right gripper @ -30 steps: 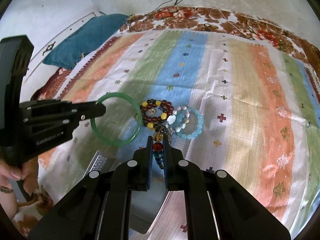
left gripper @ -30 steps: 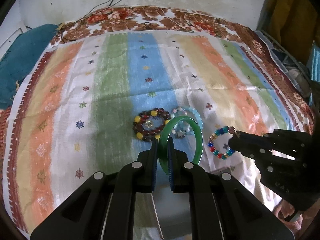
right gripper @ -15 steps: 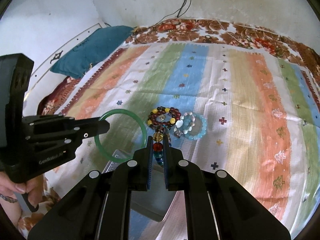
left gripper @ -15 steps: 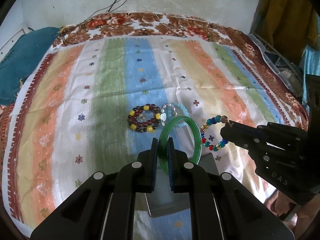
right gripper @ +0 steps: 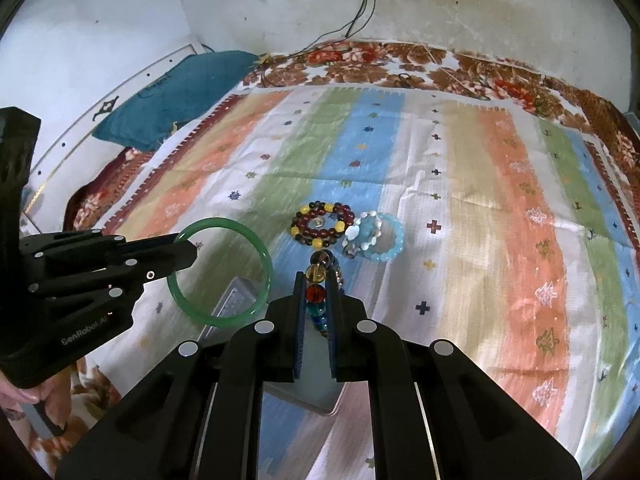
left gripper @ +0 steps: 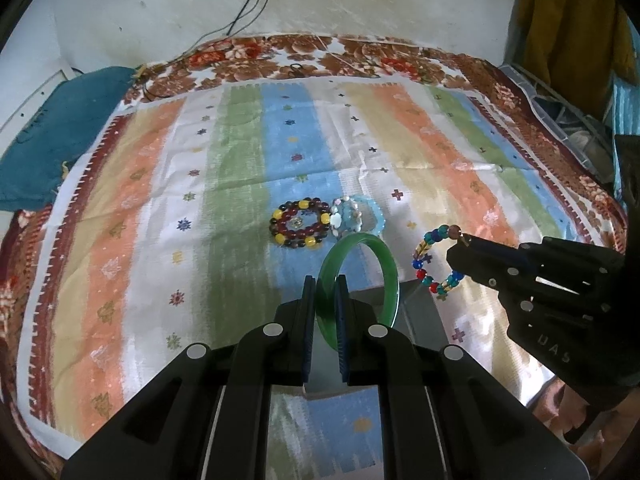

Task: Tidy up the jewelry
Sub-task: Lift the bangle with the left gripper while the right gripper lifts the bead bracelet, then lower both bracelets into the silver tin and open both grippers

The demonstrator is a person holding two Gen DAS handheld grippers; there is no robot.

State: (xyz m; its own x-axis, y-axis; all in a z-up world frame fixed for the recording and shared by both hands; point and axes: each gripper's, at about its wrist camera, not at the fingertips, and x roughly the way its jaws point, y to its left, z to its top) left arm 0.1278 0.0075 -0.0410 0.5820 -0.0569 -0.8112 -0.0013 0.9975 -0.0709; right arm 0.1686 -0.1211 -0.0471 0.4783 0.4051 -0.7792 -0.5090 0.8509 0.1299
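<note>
While clamped in left gripper (left gripper: 325, 298), glossy green glass bangle (left gripper: 360, 276) hangs lifted above striped woven bedcloth (left gripper: 160, 216), higher than a second ago. Multicoloured glass-bead bracelet (right gripper: 318, 300) pinched in right gripper (right gripper: 316, 312), likewise raised. Grey rectangular tray (right gripper: 236, 300) now showing beneath both. Dark red-and-yellow bead bracelet (left gripper: 300, 224) and pale blue bead bracelet (left gripper: 358, 218) left touching on cloth, farther off.
</note>
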